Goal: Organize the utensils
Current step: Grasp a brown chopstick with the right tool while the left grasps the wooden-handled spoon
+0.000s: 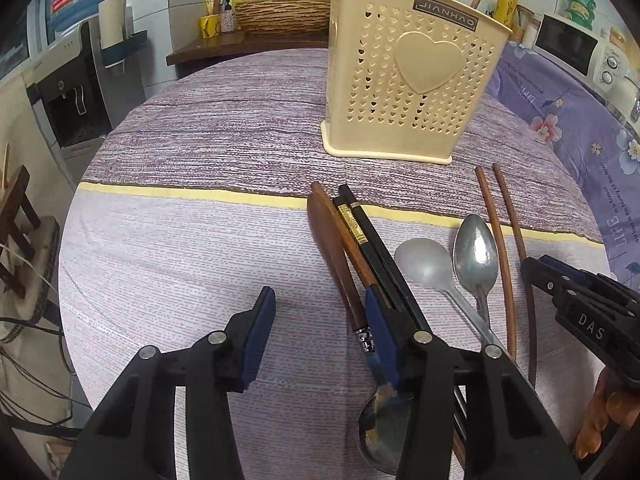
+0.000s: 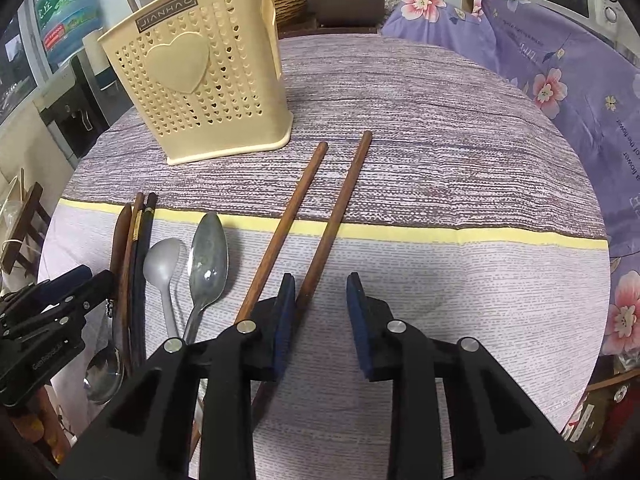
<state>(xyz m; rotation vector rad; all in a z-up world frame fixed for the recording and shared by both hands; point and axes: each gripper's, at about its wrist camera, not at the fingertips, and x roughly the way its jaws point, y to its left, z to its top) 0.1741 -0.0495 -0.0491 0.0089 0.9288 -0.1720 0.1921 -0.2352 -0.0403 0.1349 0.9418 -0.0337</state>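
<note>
A cream utensil holder with heart holes stands on the far side of the table; it also shows in the right wrist view. A wooden-handled spoon, black chopsticks, a grey spoon, a steel spoon and two brown chopsticks lie in a row. My left gripper is open, its right finger over the wooden-handled spoon. My right gripper is open; one brown chopstick runs between its fingers, the other lies left of them.
The round table has a purple striped cloth with a yellow band. A floral purple cloth lies at the right. A water dispenser stands at the left, a microwave at the back right.
</note>
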